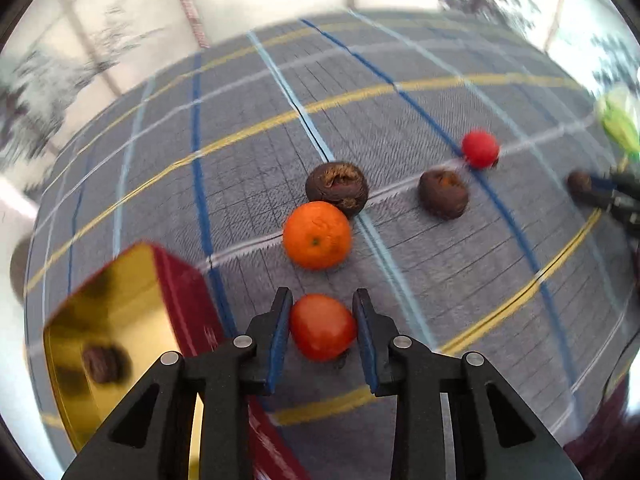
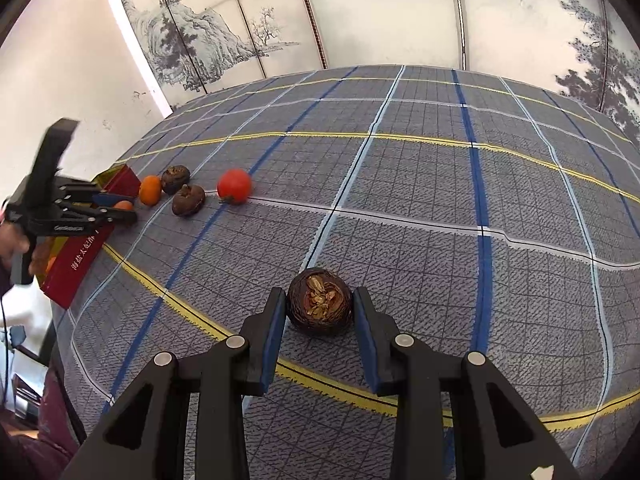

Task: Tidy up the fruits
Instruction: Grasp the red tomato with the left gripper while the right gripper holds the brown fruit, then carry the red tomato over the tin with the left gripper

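Observation:
My left gripper [image 1: 322,326] is shut on a red tomato [image 1: 322,327], held just above the checked cloth beside a red tin with a gold inside [image 1: 120,312]; a dark fruit [image 1: 105,364] lies in the tin. Ahead lie an orange [image 1: 317,235], two dark brown fruits [image 1: 337,188] [image 1: 443,193] and a second red tomato [image 1: 480,149]. My right gripper [image 2: 319,308] is shut on a dark brown fruit [image 2: 320,301] low over the cloth. The right wrist view shows the left gripper [image 2: 116,210], the tin [image 2: 80,256], the orange [image 2: 150,189], the brown fruits [image 2: 188,199] and the tomato [image 2: 234,185] at far left.
A grey checked cloth [image 2: 400,200] with blue, yellow and white lines covers the table. Painted screen panels [image 2: 360,12] stand behind it. A green object [image 1: 618,124] sits at the right edge of the left wrist view.

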